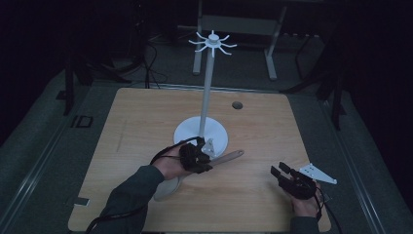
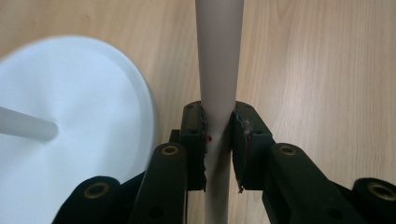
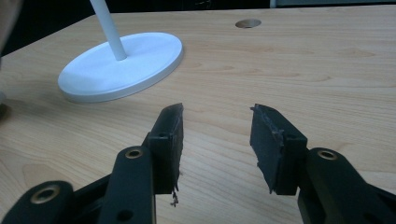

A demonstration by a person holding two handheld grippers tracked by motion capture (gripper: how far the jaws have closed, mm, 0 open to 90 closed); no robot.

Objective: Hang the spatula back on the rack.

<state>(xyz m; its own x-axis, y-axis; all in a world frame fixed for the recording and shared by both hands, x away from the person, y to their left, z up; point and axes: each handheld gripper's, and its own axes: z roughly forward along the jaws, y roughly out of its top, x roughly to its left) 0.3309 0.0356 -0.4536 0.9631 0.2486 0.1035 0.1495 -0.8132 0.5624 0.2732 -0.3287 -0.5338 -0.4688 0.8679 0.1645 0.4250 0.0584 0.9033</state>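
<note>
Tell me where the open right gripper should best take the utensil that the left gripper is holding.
Probably the free handle end poking out past the left gripper, coming from the right gripper side with jaws across it: it is slim and straight, and the head sits by the left forearm.

The left tool [image 1: 208, 157] was clamped shut, its sleeved forearm angled in from below. The right tool [image 1: 282, 170] rested low, jaws spread wide with nothing between them.
</note>
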